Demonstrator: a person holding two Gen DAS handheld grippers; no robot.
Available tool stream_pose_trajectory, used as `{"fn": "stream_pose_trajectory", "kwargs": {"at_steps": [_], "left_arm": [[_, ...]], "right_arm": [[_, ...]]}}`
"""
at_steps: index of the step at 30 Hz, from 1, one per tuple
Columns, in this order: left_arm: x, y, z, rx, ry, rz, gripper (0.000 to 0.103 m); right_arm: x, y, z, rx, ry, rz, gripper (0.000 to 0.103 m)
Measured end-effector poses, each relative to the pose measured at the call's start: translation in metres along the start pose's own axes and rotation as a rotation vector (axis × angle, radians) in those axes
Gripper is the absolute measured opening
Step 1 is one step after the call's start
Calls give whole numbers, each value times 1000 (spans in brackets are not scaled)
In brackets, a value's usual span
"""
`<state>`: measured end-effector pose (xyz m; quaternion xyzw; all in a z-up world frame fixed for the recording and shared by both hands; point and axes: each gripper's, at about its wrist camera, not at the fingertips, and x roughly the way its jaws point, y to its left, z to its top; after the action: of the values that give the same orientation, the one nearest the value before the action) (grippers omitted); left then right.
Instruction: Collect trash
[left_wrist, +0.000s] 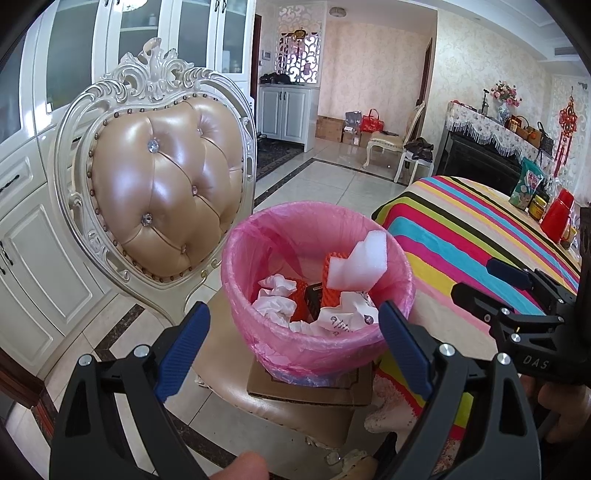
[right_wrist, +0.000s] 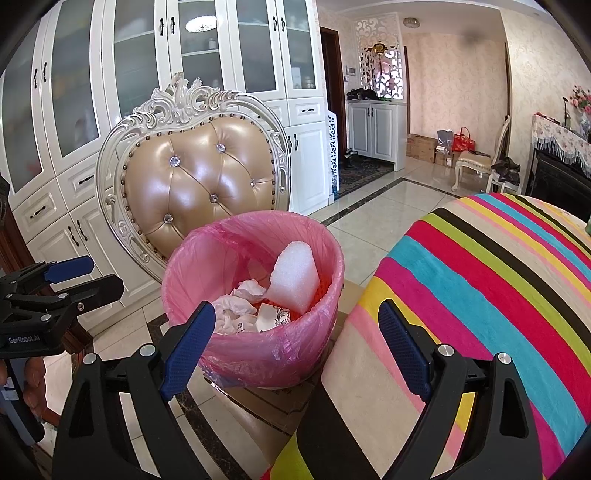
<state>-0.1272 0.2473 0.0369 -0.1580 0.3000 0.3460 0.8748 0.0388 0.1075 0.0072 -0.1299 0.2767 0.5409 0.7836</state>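
Observation:
A pink-lined trash bin (left_wrist: 258, 325) stands on a piece of cardboard (left_wrist: 314, 384) on a chair seat; it also shows in the right wrist view (right_wrist: 258, 354). In it lie a white foam block (left_wrist: 360, 264), crumpled white paper (left_wrist: 275, 295) and orange netting (left_wrist: 334, 260). My left gripper (left_wrist: 293, 321) is open and empty, just in front of the bin's near rim. My right gripper (right_wrist: 297, 319) is open and empty, between the bin and the table edge; it also shows in the left wrist view (left_wrist: 491, 277). The left gripper shows at the left of the right wrist view (right_wrist: 83, 277).
An ornate white chair with a tan tufted back (left_wrist: 162, 184) holds the bin. A table with a striped cloth (left_wrist: 461, 236) is to the right, with a snack bag (left_wrist: 526, 184), a jar (left_wrist: 537, 207) and a red container (left_wrist: 557, 218) on it. White cabinets (right_wrist: 147, 74) stand behind.

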Motion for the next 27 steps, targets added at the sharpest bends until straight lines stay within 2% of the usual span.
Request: {"fn": "stream_pose_trajectory", "kwargs": {"at_steps": [11,17,22,27], "left_arm": [[0,-2,-1,-3,-1,-43,90],[-1,-5,0,12,-12,-31,90],[-1,-7,1,19,-17,-12,97],[0,-8,2,14,-34,-18,97]], "right_arm": [[1,0,-1,-2,1,3,85],[1,1,-2,-2,2,2,85],[1,1,-3,-2,3,1,85],[1,-2,-4,0,6,0,85]]}}
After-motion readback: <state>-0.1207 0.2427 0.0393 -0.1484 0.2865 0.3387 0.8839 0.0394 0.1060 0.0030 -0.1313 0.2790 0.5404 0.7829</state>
